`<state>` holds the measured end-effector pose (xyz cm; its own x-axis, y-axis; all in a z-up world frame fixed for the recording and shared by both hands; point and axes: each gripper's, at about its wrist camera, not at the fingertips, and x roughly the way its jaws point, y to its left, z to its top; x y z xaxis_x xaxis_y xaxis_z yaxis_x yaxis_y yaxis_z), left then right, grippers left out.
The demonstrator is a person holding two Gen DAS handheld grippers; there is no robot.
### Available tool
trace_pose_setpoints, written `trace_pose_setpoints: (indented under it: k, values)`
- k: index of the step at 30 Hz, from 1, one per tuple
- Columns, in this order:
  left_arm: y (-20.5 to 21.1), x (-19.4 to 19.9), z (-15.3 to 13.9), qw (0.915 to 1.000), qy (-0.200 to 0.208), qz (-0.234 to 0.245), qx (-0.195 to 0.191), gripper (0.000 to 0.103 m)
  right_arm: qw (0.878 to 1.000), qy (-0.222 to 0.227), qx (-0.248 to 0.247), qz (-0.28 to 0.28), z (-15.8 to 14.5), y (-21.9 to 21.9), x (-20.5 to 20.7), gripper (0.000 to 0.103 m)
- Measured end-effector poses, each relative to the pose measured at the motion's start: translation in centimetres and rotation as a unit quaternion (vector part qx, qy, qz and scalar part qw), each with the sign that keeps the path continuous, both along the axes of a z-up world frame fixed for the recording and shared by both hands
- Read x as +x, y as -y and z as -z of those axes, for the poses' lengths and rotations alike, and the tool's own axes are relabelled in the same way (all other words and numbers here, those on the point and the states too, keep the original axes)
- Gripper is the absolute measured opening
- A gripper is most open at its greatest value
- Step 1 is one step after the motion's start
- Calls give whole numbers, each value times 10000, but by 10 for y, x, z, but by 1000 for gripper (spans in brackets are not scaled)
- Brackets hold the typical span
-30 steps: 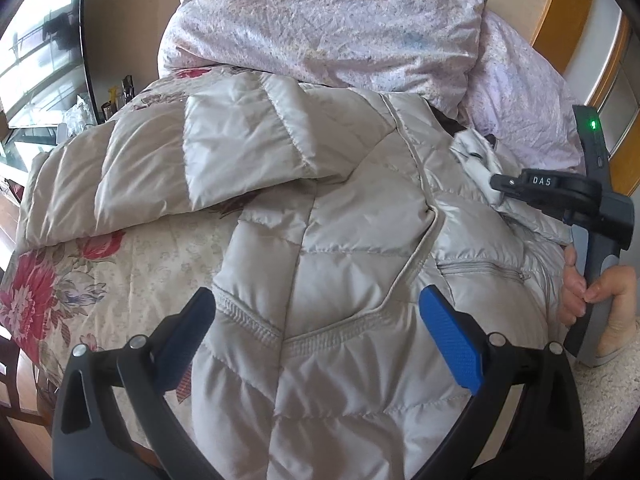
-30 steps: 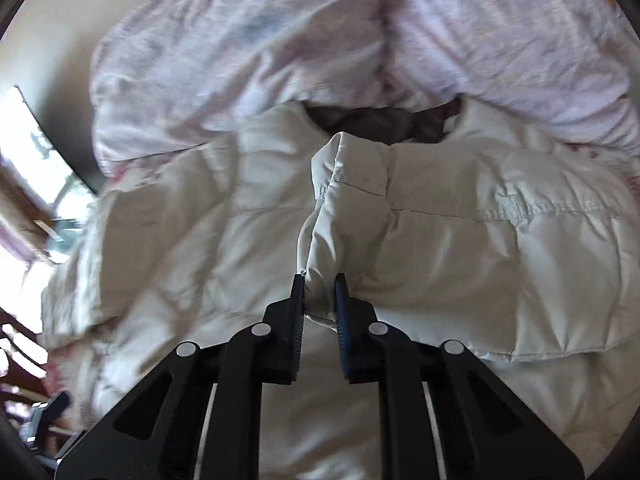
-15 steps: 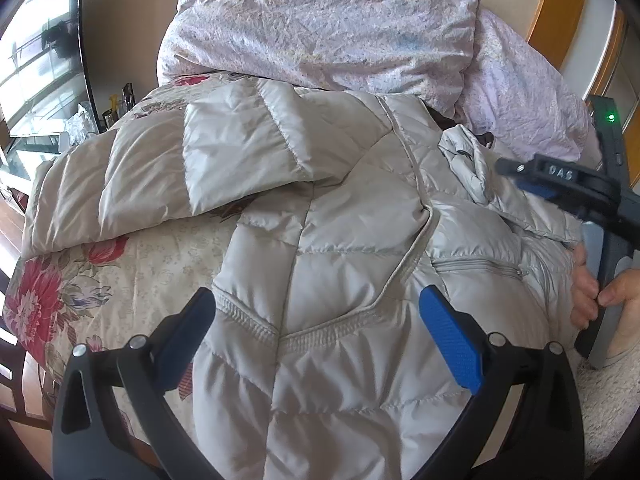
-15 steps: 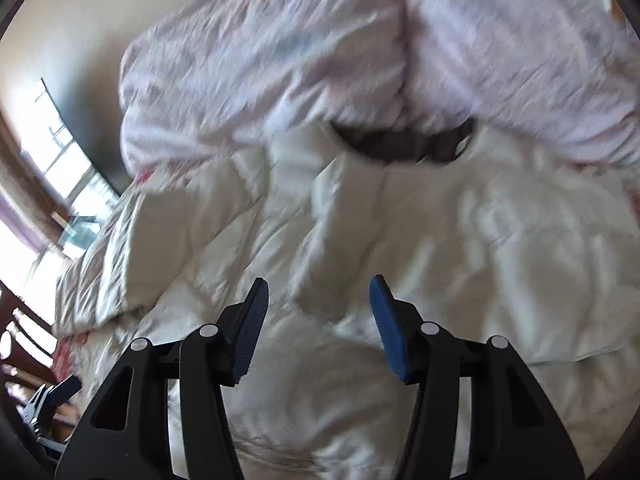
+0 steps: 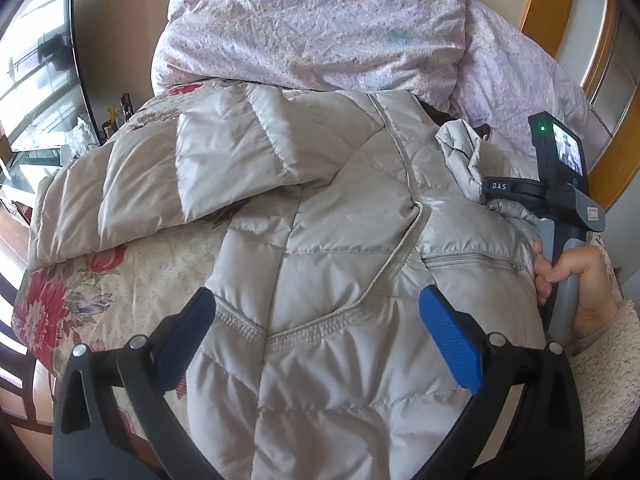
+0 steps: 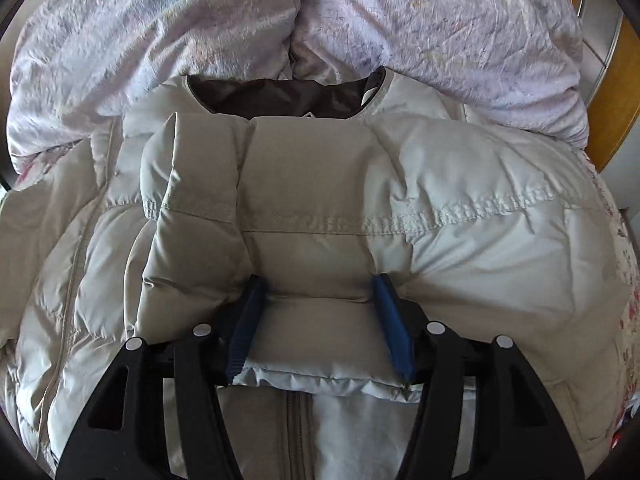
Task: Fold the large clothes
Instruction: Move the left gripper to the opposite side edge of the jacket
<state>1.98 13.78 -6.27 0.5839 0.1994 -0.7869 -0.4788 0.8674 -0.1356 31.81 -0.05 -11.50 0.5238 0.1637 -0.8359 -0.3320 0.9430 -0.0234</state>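
left sleeve (image 5: 132, 184): lies flat, spread out to the left over the floral bedspread (image 5: 52, 300), cuff end folded back on itself. Not yet brought in over the body.
left gripper (image 5: 320, 340): jaws wide apart, nothing between the pads, hovering over the hem end of the jacket. Holding nothing.
jacket (image 5: 340, 240): pale grey quilted puffer, front up on the bed, collar toward the lilac duvet (image 5: 320, 28), hem toward the cameras. Zip (image 6: 298, 432) runs down the centre.
right sleeve (image 6: 320, 208): folded across the chest below the dark collar lining (image 6: 280, 98), cuff edge resting near the zip.
right gripper (image 6: 318, 320): jaws opening, about half spread. Sleeve sits between them and both tips dent the padding, but they straddle it rather than pinch it. I read it as released. In the left view a hand (image 5: 576, 280) grips its handle at the jacket's right edge.
handling: light, soft, very lofty, so my guess is it springs back and folds won't hold without pressing down. Shell looks slick; smooth panels will likely slip out of the pads.
grip points: stitched seams, cuff, ribbed hem band (image 5: 320, 328). Flatter and firmer there. Avoid mid-panel puff.
likely next: left sleeve by its cuff, across the chest to match.
risk: right sleeve may spring back up or slide off once let go.
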Motion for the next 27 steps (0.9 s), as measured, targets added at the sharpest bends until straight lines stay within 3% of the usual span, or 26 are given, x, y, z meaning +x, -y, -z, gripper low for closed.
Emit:
trace_pose_setpoints:
  k: [14, 22, 27]
  values:
    - [0, 5, -3, 9992, -133, -294, 251, 101, 9994, 334, -74, 77, 2, 1, -5, 66]
    - [-31, -12, -1, 9978, -182, -632, -48, 101, 9981, 594, -74, 108, 3, 4, -12, 69]
    - [-83, -32, 9, 9923, -252, -1112, -487, 101, 9981, 601, -19, 121, 3, 5, -14, 70]
